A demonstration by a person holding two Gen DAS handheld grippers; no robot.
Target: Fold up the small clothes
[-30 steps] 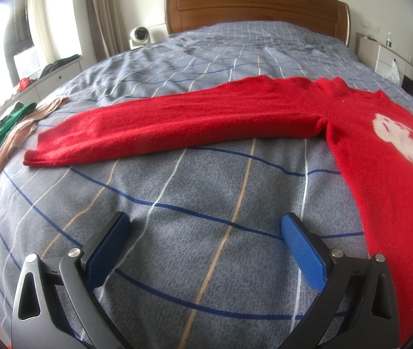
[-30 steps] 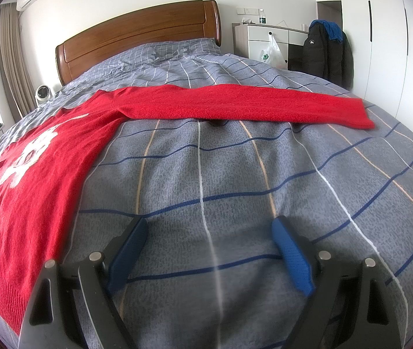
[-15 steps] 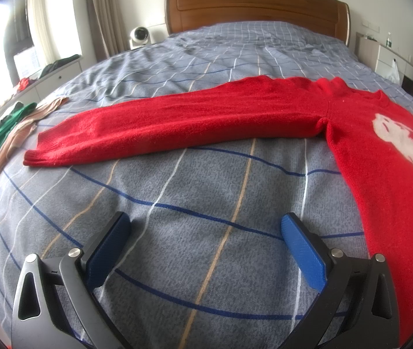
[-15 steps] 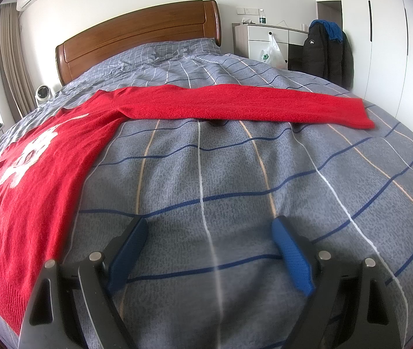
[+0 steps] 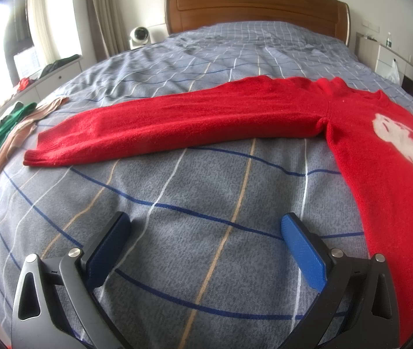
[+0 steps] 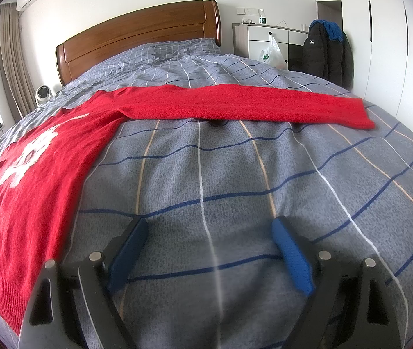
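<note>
A red knit sweater (image 5: 380, 157) with a white print lies flat on the grey checked bed cover (image 5: 206, 192). Its one sleeve (image 5: 177, 122) stretches out to the left in the left wrist view. The other sleeve (image 6: 250, 104) stretches right in the right wrist view, with the body (image 6: 32, 174) at the left. My left gripper (image 5: 206, 226) is open and empty, low over bare cover in front of the sleeve. My right gripper (image 6: 209, 229) is open and empty over bare cover, short of the other sleeve.
A wooden headboard (image 5: 255, 3) stands at the far end. Green and beige clothes (image 5: 5, 133) lie at the bed's left edge. A white dresser with a plastic bag (image 6: 270, 52) and a dark jacket (image 6: 328, 52) stand to the right of the bed.
</note>
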